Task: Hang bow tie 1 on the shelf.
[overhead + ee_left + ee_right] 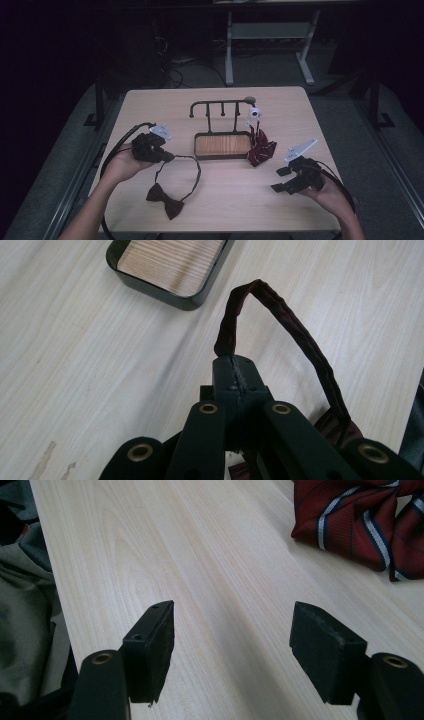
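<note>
— Which hand-held gripper has the dark bow tie [165, 199]?

— The left hand-held gripper [169, 157]. Its jaws are pinched tight on the neck strap [280, 335], right at one end of the loop; in the left gripper view the strap arches up out of the closed tips and curves back down beside them

— And the bow itself?

— Lying flat on the desk [235, 200], nearer the person than the left hand-held gripper and a little to its right. The strap runs from the grip round in a loop down to the bow, so the long line of the thing goes from the jaws towards the near edge of the desk

— Where would it go, do you reckon?

— My guess is the rack [220, 105] with the wooden tray [222, 145] at the middle of the desk. That sits just to the right of the left hand-held gripper and slightly farther off, so the lift would be up and across to the right, away from the bow

— The other hand?

— The right hand-held gripper [278, 179] rests with its jaws spread wide, nothing between them, well apart from the dark bow tie. The striped red bow tie [260, 148] by the tray is nearer to it. The left is plainly the closer one for this job
</note>
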The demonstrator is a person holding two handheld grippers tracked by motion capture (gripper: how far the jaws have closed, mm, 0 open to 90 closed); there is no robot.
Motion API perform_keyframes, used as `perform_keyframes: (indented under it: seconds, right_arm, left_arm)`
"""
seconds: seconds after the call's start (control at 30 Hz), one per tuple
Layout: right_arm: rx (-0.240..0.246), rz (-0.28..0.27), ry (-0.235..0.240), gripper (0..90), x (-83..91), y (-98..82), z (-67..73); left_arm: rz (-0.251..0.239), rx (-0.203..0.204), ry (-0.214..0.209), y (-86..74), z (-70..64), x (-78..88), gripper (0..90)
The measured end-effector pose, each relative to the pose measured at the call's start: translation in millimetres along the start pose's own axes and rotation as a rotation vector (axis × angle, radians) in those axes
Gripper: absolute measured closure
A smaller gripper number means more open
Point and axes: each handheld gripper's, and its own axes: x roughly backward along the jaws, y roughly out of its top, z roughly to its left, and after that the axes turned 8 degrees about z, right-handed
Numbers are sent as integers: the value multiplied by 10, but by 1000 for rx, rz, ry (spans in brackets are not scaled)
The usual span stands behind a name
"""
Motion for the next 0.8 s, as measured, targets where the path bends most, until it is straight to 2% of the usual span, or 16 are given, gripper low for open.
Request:
perform_keyframes:
  seconds: [0.37, 0.47, 0.8]
  right_arm:
    - [-7, 6, 2, 339, -7, -2, 1]
    - [-2, 4, 1, 339, -8, -6, -1]
    - [-3, 6, -2, 336, -5, -14, -4]
  left_arm:
    - [-12, -28, 9, 26, -16, 128, 900]
    - [-19, -20, 2, 33, -27, 146, 900]
    - [-30, -38, 4, 67, -35, 260, 900]
